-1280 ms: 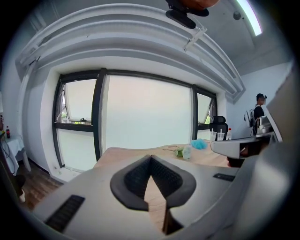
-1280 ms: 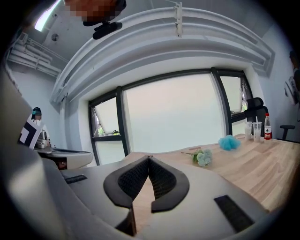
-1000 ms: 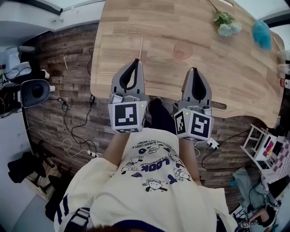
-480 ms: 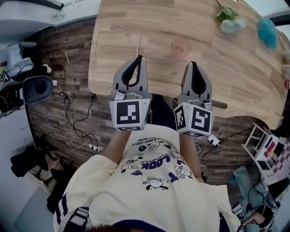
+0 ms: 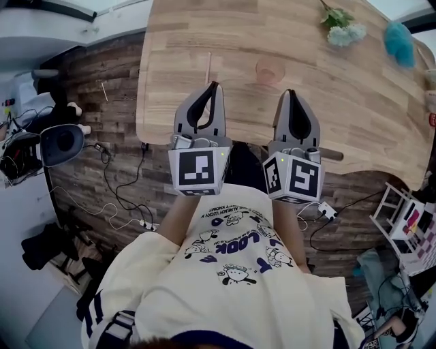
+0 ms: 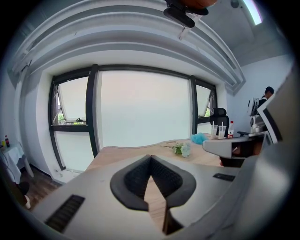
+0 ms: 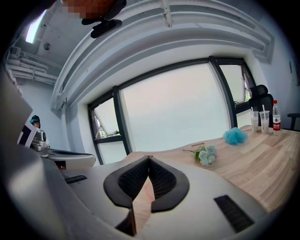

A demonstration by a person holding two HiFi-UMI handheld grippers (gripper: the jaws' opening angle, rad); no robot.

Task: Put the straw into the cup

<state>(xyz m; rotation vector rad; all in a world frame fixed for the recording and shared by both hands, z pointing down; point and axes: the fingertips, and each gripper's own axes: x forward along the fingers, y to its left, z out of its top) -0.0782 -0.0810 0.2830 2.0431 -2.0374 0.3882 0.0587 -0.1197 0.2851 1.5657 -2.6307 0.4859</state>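
My left gripper (image 5: 215, 86) and right gripper (image 5: 291, 93) are both closed on nothing. The thin straw (image 5: 209, 67) lies just ahead of the left tips. The pale cup (image 5: 270, 69), hard to make out, stands ahead of the right, on the wooden table (image 5: 354, 102) facing a wide window (image 6: 140, 108).

Pale wooden desk (image 5: 327, 102), dark plank floor (image 5: 102, 163) with cables (image 5: 116, 198) off its left edge, wide dark-framed windows (image 6: 140, 112) beyond, soft daylight, ceiling strip light (image 6: 255, 11), black office chair (image 6: 220, 115).
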